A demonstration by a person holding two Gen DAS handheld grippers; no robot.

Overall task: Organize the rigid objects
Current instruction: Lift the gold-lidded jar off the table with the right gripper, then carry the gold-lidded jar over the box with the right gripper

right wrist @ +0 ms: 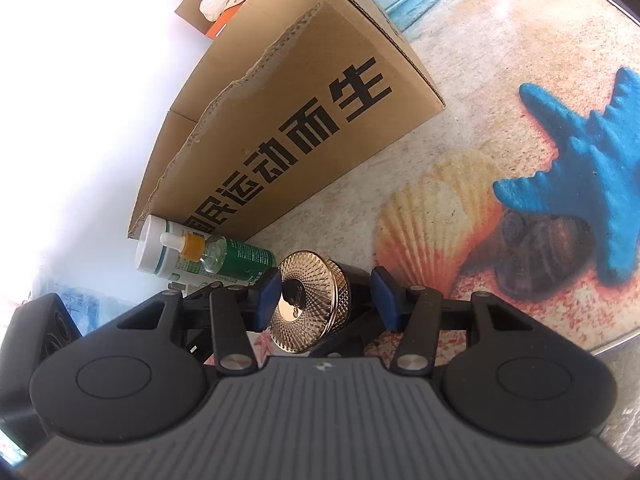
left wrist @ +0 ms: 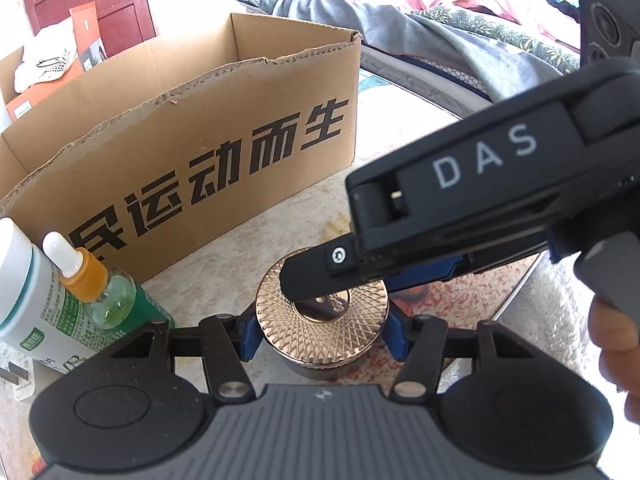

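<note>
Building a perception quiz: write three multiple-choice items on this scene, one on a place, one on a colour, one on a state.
1. Where is the jar?
A. on the mat, in front of the cardboard box
B. inside the box
C. on a bed
2. The mat's starfish is:
A. red
B. blue
C. green
3. The jar's lid is:
A. on
B. off, beside it
C. missing

A, the jar stands on the mat outside the box; B, the starfish is blue; A, the gold lid covers the jar.
</note>
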